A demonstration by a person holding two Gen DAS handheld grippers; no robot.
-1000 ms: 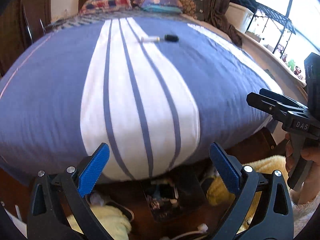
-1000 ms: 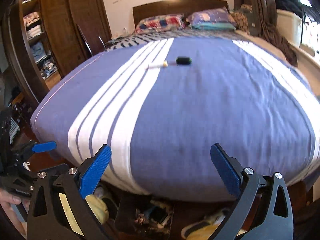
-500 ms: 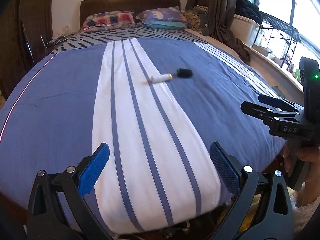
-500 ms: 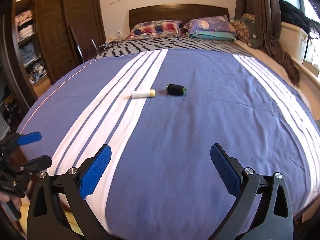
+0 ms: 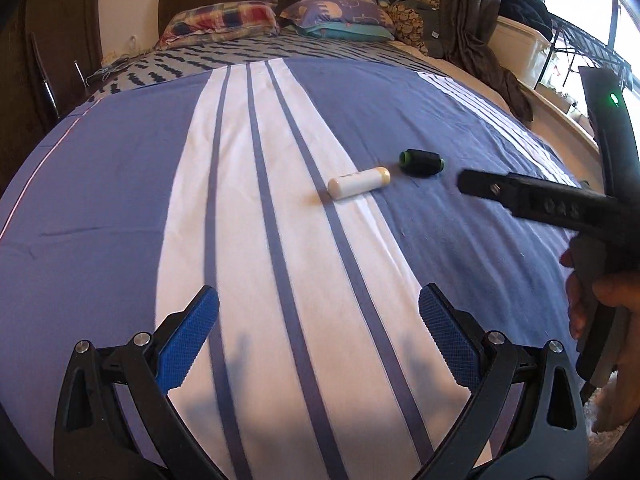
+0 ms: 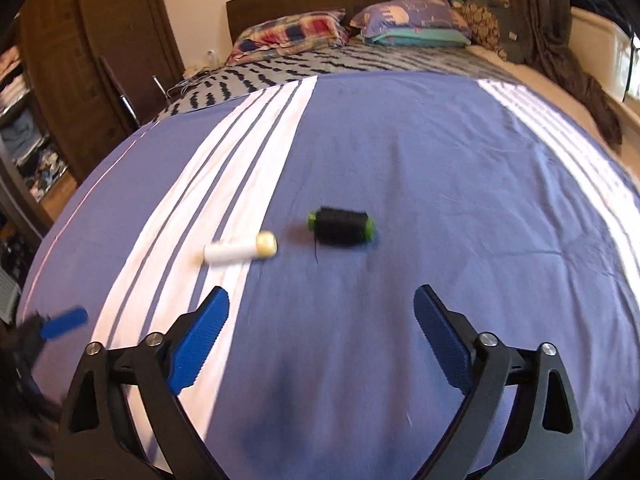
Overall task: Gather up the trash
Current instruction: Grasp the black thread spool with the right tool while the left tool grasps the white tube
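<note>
While the right gripper (image 6: pixel 320 328) hangs over the bed cover (image 6: pixel 460 200) with its jaws beginning to close on nothing and the left gripper (image 5: pixel 316 328) stands spread and empty, the step in hand looks like the approach to the two bits of trash. The black spool (image 6: pixel 342 226) lies straight ahead of the right tongs and the white tube (image 5: pixel 358 183) ahead and slightly right of the left ones, close together but apart, so each next calls for a forward reach and a squeeze across its round body. Flat cover lies all about both tongs, its edges well off, the pillows (image 5: pixel 276 20) far beyond.
</note>
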